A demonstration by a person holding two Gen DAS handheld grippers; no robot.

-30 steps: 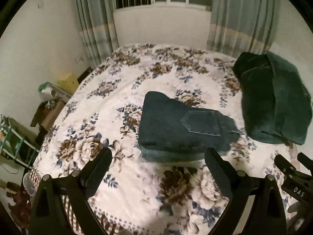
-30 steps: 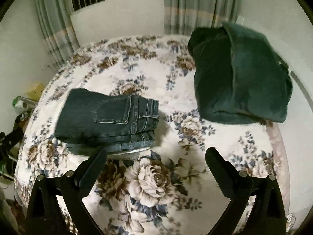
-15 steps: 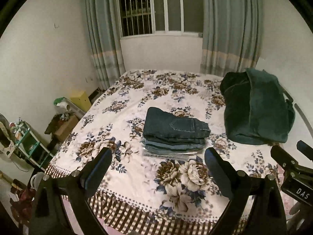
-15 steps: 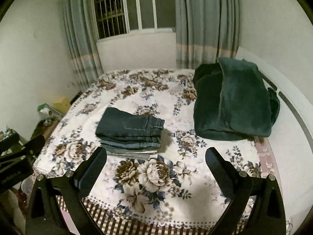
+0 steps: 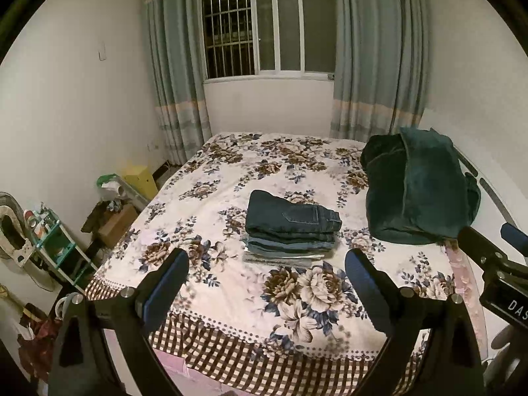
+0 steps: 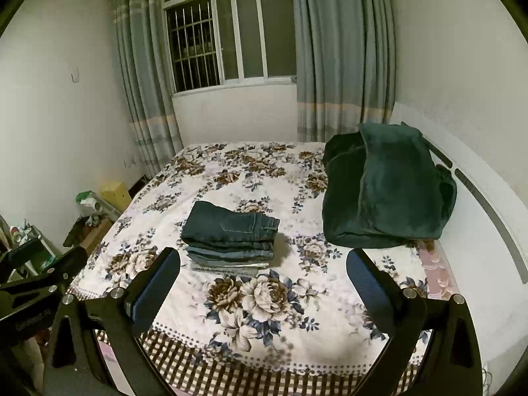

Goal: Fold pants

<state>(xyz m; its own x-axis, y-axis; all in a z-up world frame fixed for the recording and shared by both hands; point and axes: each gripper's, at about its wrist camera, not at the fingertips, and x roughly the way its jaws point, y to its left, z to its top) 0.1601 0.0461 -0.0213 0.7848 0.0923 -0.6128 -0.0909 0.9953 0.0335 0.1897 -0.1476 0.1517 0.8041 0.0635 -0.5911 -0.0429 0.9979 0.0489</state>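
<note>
View from both wrist cameras at what I judge to be the end of the job. The folded jeans lie as the top layer of a neat stack of pants in the middle of the flowered bed, back pocket up, waistband toward 3 o'clock; in the right view the stack sits near centre, slightly toward 9 o'clock. No leg or hem hangs loose that I can see, so I take the fold as done and nothing obvious as left, unless another garment waits out of view. My left gripper and right gripper both stand wide apart and hold nothing, well short of the stack, out past the checked valance at 6 o'clock. A dark green blanket is heaped at 2 o'clock, apart from the stack. Compared with one second ago, both cameras have drawn far back and tilted up: then the jeans filled the mid-frame close ahead of the fingers, whereas now the window, the curtains and the whole bed are in view. The stack itself has not shifted.
</note>
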